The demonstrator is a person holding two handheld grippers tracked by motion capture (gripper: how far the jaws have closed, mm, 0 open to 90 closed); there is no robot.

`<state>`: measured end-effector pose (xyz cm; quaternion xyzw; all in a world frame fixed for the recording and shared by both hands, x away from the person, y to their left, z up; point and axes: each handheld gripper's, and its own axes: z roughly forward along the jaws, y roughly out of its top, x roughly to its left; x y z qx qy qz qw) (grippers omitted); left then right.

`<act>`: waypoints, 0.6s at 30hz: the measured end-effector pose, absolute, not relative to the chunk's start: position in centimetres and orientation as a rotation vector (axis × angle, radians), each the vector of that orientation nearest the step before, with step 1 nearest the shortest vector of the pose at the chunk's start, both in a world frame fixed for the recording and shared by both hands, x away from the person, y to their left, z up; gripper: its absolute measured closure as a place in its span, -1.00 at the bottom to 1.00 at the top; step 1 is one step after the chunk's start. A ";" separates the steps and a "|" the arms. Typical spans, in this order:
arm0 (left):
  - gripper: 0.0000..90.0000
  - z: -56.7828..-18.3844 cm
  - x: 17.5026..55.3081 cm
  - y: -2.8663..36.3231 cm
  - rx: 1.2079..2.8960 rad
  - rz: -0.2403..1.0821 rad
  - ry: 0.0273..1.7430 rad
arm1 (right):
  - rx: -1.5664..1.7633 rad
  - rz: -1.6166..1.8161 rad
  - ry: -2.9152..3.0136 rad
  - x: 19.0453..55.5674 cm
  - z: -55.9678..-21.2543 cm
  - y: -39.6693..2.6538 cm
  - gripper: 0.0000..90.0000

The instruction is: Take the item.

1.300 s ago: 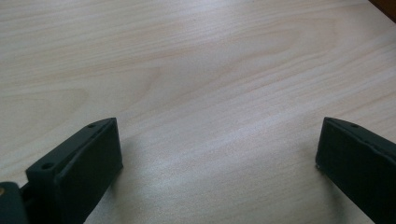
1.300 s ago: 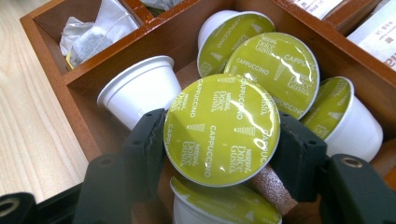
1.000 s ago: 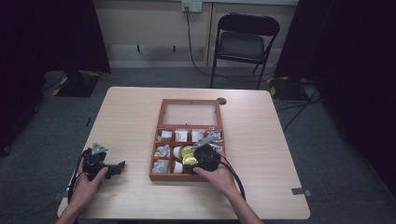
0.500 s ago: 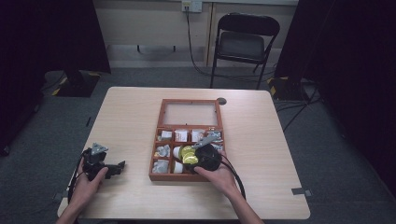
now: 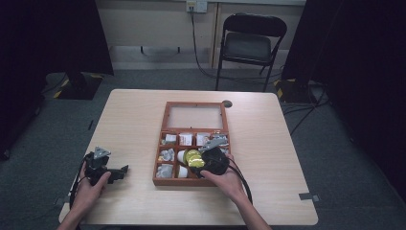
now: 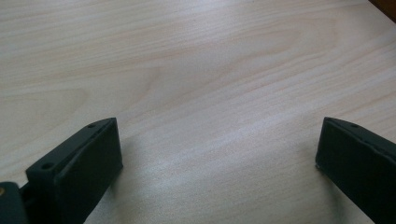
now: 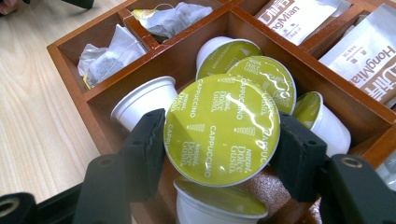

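- Left gripper: I hold it at rest on the bare table, well apart from the wooden box, its jaws spread wide with nothing between them. Risk here is slight; I judge only that its trailing cable could drag if I reach across in haste.
- Right gripper: my jaws are clamped on the rim of one coffee capsule, its yellow-green foil lid turned towards me, held just above the box's middle compartment.
- Grip: the pads bear on the thin rim at two opposite points only. I judge that the capsule could pivot or slip out if I tilt or jerk my hand, and harder squeezing could buckle the soft cup.
- Neighbours: other capsules lie directly beyond and beneath my jaws, one white cup just past my left pad. I judge that lowering carelessly would knock them about or wedge my load crooked.
- Compartment wall: it stands near my left jaw; a sideways move could strike it and jolt the box.
- Tea bags: beyond that wall, apart from my grip, unlikely to be disturbed.
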<state>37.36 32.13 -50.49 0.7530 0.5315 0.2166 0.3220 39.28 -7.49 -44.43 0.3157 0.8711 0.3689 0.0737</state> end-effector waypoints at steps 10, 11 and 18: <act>-1.00 -50.5 37.4 32.1 1.977 0.569 1.395 | 0.952 1.130 2.593 39.2 -43.9 -7.9 -0.11; -1.00 -50.5 37.4 32.1 1.977 0.569 1.396 | 0.956 1.133 2.591 39.2 -43.9 -8.0 -0.11; -1.00 -50.5 37.4 32.1 1.977 0.569 1.396 | 0.963 1.155 2.570 39.3 -43.2 -8.6 -0.11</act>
